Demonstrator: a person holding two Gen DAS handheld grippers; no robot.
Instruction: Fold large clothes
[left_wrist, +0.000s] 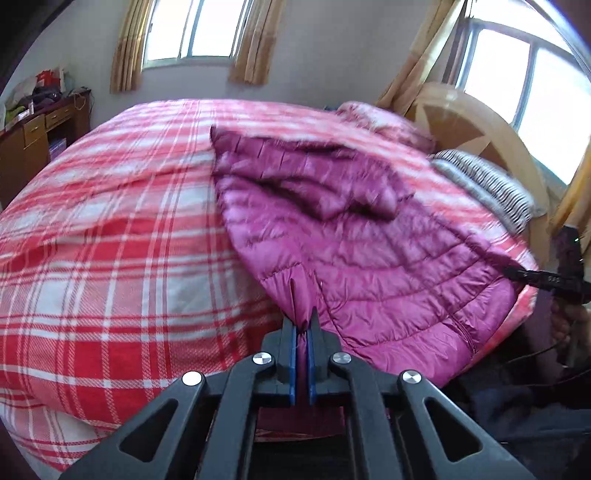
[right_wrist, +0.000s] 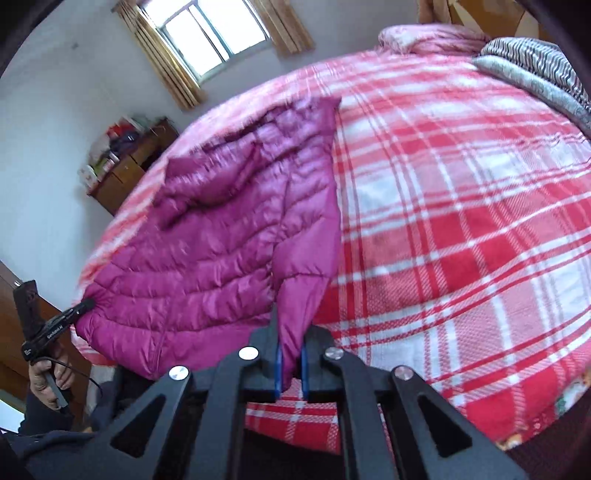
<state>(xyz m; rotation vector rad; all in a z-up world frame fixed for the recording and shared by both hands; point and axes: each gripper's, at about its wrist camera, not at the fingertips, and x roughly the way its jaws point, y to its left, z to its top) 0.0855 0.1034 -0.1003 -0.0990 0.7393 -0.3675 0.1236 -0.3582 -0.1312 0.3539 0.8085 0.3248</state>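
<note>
the magenta quilted jacket (left_wrist: 351, 236) lies spread on the bed (left_wrist: 110, 240), which is covered by a red and white plaid blanket. the left gripper (left_wrist: 303, 328) is clamped on a fold of the jacket's near hem. the right gripper (right_wrist: 290, 332) is likewise clamped on jacket fabric at that hem, probably a sleeve end; blur limits certainty. beyond the jacket, a striped pillow (left_wrist: 487, 188) rests by the wooden headboard (left_wrist: 480, 125). no container holds the jacket.
</note>
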